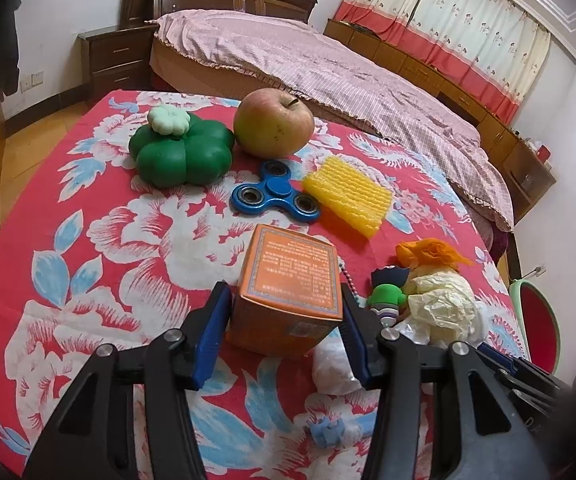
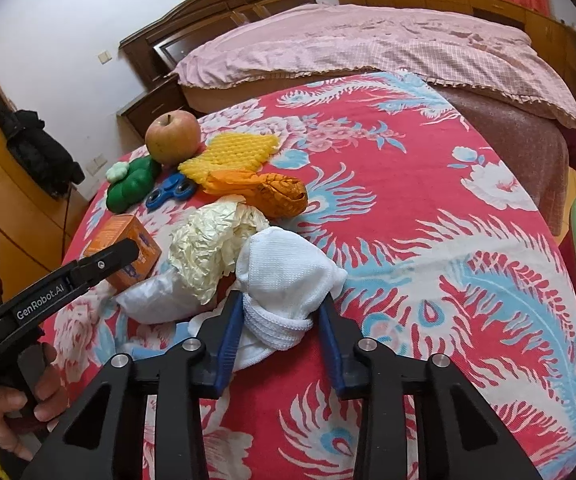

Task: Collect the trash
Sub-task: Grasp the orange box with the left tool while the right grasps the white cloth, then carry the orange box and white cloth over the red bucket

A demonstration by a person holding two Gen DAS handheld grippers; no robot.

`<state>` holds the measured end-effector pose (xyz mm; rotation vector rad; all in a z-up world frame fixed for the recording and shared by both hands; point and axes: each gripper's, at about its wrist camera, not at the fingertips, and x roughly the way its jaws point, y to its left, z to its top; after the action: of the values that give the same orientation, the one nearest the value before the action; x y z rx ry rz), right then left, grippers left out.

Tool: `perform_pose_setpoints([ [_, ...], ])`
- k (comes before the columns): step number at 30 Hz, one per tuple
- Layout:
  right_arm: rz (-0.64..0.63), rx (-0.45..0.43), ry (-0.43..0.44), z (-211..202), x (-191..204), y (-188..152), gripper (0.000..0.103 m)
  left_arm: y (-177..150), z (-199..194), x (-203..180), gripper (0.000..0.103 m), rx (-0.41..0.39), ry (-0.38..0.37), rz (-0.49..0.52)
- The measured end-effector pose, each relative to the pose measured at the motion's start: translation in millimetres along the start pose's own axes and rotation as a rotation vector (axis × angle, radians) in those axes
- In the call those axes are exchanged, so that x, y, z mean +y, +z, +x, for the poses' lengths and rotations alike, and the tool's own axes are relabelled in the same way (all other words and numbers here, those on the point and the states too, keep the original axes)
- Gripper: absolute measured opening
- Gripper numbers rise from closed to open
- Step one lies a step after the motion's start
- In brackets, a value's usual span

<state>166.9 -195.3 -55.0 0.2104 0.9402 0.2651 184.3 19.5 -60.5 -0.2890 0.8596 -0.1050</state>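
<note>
Being clamped by the left gripper (image 1: 285,312): an orange box (image 1: 288,292).
A crumpled white cloth (image 2: 283,276) is being squeezed between the right gripper (image 2: 281,316) pads.

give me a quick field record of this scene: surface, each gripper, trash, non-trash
surface: table with red floral cloth
left gripper: shut on orange box
right gripper: pinching white cloth wad
trash nearby: cream crumpled paper, orange wrapper
non-trash: apple, blue fidget spinner, green toy
</note>
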Motion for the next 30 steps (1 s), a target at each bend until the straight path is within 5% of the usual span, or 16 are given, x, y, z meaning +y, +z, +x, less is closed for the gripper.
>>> perform_pose_setpoints([
  [30,0.09,-0.189,-0.013,-106.8,-25.8,-21.4,0.035,-12.7,-70.8,-54.8,0.053,-0.068,-0.107,0.096],
])
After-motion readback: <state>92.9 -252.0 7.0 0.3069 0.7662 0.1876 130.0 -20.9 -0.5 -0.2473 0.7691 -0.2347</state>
